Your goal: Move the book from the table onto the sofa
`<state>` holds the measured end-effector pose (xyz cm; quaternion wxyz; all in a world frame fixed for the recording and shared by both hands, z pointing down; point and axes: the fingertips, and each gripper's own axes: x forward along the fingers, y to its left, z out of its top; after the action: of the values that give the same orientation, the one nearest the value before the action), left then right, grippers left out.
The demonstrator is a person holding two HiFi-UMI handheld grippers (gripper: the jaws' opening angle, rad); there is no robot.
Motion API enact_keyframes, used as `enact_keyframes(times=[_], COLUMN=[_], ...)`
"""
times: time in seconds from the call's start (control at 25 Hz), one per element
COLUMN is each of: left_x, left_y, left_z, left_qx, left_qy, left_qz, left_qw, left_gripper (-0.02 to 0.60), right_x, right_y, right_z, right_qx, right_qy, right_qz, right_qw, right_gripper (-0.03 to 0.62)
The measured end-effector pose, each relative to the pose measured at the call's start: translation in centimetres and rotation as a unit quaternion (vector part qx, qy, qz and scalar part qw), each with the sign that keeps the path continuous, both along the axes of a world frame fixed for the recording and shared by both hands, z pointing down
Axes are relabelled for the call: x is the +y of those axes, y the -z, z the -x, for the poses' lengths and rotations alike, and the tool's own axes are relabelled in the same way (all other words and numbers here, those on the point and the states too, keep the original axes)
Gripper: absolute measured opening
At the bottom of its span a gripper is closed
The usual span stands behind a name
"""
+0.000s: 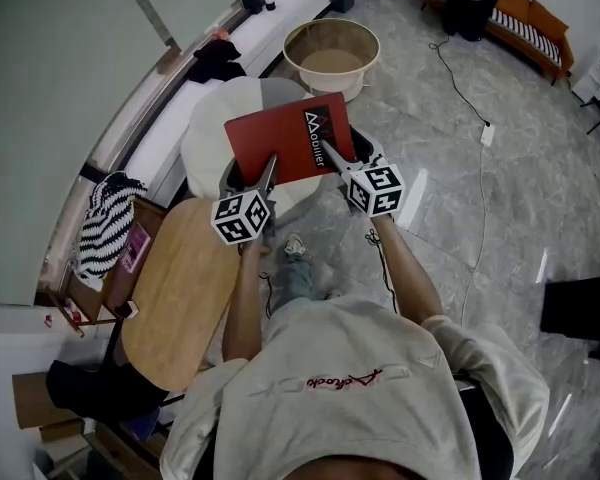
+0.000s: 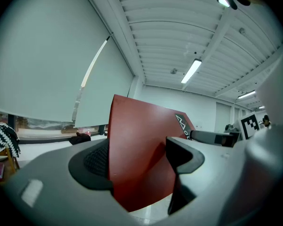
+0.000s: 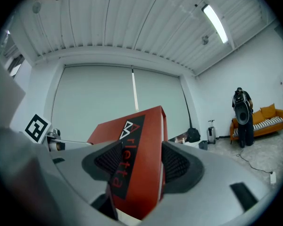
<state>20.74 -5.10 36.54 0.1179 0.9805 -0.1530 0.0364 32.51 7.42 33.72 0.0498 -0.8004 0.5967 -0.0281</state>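
Jaws of left gripper (image 1: 264, 176) and right gripper (image 1: 338, 160) are clenched on book (image 1: 290, 136); slip could be caused by uneven pull.

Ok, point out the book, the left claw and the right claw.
book (image 1: 292, 136), head view, middle of red cover.
left claw (image 2: 139, 159), left gripper view, between its pads.
right claw (image 3: 141, 163), right gripper view, between its pads.

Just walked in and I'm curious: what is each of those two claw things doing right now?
Left gripper: closed on the red book.
Right gripper: closed on the same red book.
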Motion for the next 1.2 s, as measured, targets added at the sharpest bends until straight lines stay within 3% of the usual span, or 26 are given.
enact_keyframes(times=[0.6, 1.2], left_x=[-6.4, -21.0], left_y=[-1.8, -2.0], left_z=[-6.7, -12.5], left_qx=[0.001, 0.006], left_qy=[-0.011, -0.004], left_qz=[0.021, 0.043], left_qw=[0.9997, 0.9991], left_gripper=[0.365, 0.365], right_x=[-6.3, -21.3], right_y=[-1.3, -0.9], right_z=[-6.4, -12.4], right_qx=[0.003, 0.008], right_qy=[-0.008, -0.001], right_qz=[0.018, 0.040], right_qw=[1.000, 0.999], right_gripper=[0.261, 0.261])
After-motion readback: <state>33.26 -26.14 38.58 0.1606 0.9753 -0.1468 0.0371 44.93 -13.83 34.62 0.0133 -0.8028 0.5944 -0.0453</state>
